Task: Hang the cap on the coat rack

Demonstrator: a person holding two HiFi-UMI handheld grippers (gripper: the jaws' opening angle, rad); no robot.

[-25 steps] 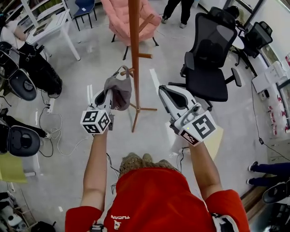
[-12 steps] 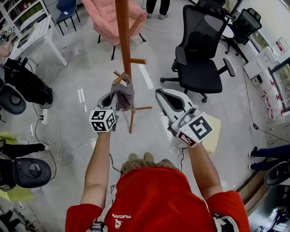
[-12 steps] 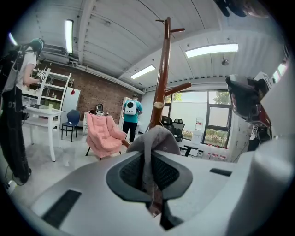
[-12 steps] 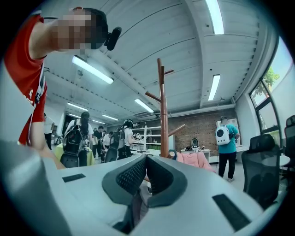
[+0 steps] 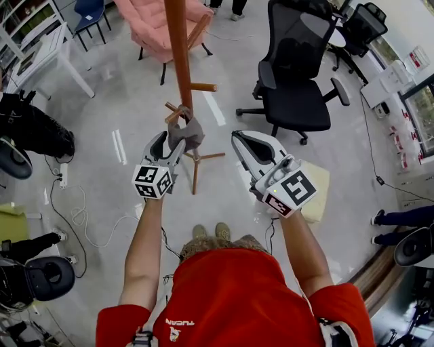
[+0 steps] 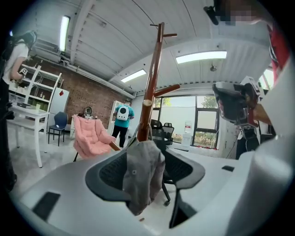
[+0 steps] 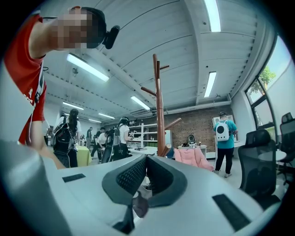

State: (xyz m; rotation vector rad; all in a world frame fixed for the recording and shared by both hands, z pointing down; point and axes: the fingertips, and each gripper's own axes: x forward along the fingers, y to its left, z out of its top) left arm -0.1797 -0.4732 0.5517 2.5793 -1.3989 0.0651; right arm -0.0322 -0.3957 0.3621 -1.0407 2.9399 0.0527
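Observation:
The grey cap [image 5: 186, 134] hangs from a low peg of the wooden coat rack [image 5: 178, 61]. My left gripper [image 5: 174, 140] sits right at the cap with its jaws opening. In the left gripper view the cap [image 6: 143, 177] droops between the two wide-spread pads, its top caught on the peg [image 6: 146, 104], and the pads do not press on it. My right gripper [image 5: 237, 141] hovers just right of the rack's pole, apart from the cap. Seen in the right gripper view, that gripper [image 7: 144, 173] has its jaws together and nothing held.
A black office chair [image 5: 296, 81] stands behind and to the right of the rack, a pink armchair [image 5: 154, 15] behind it. A white table [image 5: 41, 54] and black bags [image 5: 30, 132] lie at the left. Cables [image 5: 74, 217] trail on the floor. People stand farther back in the room.
The left gripper carried the cap up to the low peg, and its jaws have spread apart around it. The right gripper has stayed beside the pole.

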